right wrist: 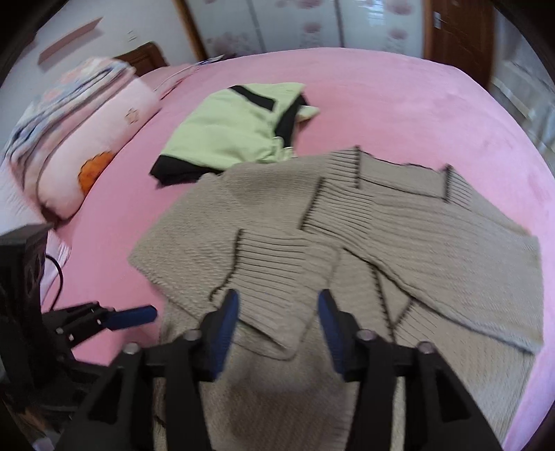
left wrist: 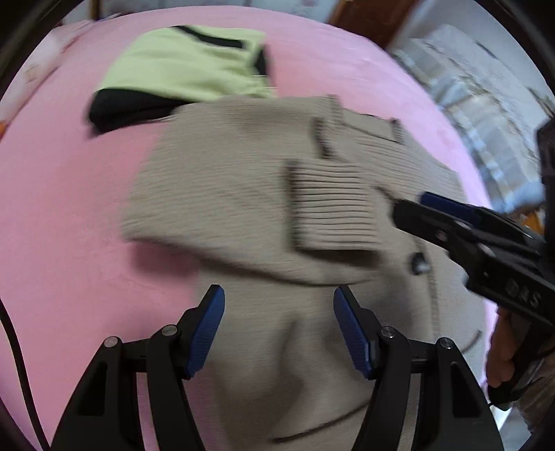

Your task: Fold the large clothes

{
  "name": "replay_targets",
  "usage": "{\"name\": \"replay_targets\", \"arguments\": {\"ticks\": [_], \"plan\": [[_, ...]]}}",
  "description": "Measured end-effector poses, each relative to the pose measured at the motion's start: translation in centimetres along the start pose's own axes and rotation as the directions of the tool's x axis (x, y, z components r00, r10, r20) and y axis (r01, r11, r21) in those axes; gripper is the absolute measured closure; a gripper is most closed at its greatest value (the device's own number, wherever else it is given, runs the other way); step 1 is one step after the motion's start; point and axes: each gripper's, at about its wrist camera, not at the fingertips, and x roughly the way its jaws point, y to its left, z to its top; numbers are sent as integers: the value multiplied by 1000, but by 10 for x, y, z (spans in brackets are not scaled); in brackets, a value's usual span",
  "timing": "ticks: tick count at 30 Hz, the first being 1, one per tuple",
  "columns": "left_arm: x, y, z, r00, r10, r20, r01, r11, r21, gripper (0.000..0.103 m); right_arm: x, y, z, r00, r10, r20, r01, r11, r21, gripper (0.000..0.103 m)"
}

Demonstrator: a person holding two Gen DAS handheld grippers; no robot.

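We are in a bedroom of a home. A wide bed with a pink sheet (right wrist: 399, 90) fills most of what we see, and folded quilts and a pink pillow (right wrist: 86, 138) are stacked along its left side. Behind it we see a dark wooden headboard (right wrist: 142, 59), wardrobe doors with a floral pattern (right wrist: 312, 24) and a brown wooden door (right wrist: 458, 34). A beige knitted cardigan (right wrist: 277, 215) and a light green garment (right wrist: 236, 128) lie on the sheet.

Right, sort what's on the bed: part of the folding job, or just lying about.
In the job:
- beige knit cardigan
- left gripper, fingers apart
- right gripper, fingers apart

Lying about:
- folded green and black garment
- pink pillow
- striped folded bedding
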Motion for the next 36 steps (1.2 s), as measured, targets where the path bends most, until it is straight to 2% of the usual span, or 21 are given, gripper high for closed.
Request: {"name": "replay_targets", "arguments": {"ticks": [2,4,9,12,13,14,15,16,17,18,21,23,29,31,34,36], "plan": [[-1,20,-2,999,35,-5,-35,999,-36,39,11,18,-1,1000,-15,5,15,996,-85,45],[1,36,-4,999,48,-14,-49,996,-70,39,19,33,-5,997,-70,10,71,981,-178,45],[13,63,-1,996,90,-17,-91,992,-86,39,45,67,-21,981,-190,24,183,898,-401,45],[19,73,3,996,90,-19,-92,991,-95,39,61,79,-32,962,-269,37,252,830,-498,45],[21,76,4,996,89,-20,-91,991,-98,39,67,81,-35,947,-317,52,296,798,-524,45],[24,79,5,996,84,-22,-86,991,-101,39,71,81,-37,939,-338,59,316,783,-535,45],[26,80,6,996,81,-24,-83,992,-100,39,75,80,-37,929,-364,70,342,767,-543,50],[29,79,8,996,82,-25,-84,992,-98,39,76,79,-37,920,-384,76,361,756,-546,59],[32,76,10,996,82,-26,-84,992,-97,39,79,76,-35,915,-399,60,366,756,-544,86],[36,75,13,996,82,-29,-84,992,-95,39,79,71,-32,915,-402,35,358,770,-527,95],[44,72,19,995,93,-28,-95,991,-95,39,60,53,-15,925,-376,50,360,828,-431,96],[48,71,23,995,95,-32,-97,990,-106,39,34,42,3,929,-355,104,368,855,-365,96],[57,64,35,996,83,-19,-85,983,-161,41,-46,-10,58,915,-303,266,349,926,-144,96],[57,57,38,996,89,-1,-87,982,-168,52,-72,-41,70,908,-280,312,307,951,-39,96],[59,48,42,994,108,16,-104,980,-170,64,-92,-85,72,896,-274,348,264,961,78,96],[58,42,42,993,116,29,-110,981,-157,70,-92,-110,65,898,-271,346,240,962,130,96]]}}
